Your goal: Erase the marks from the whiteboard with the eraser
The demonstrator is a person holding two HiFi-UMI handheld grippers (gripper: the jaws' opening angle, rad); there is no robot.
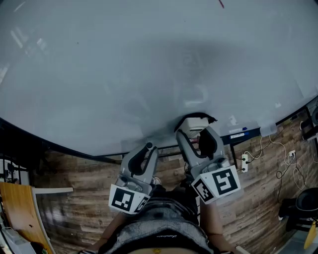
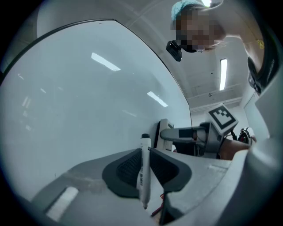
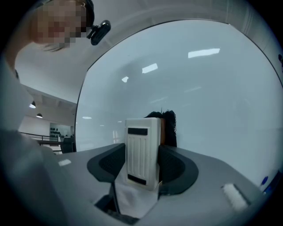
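The whiteboard fills the upper head view; a short red mark shows at its top edge and faint smears lie above the eraser. My right gripper is shut on the eraser, held near the board's lower edge. In the right gripper view the eraser's white ribbed body stands between the jaws of the right gripper, its black felt toward the whiteboard. My left gripper, low beside it, is shut on a white marker.
The board's tray carries a blue-capped marker. Below lie a wooden floor, a power strip with cables at the right, and an orange chair at the left. The right gripper shows in the left gripper view.
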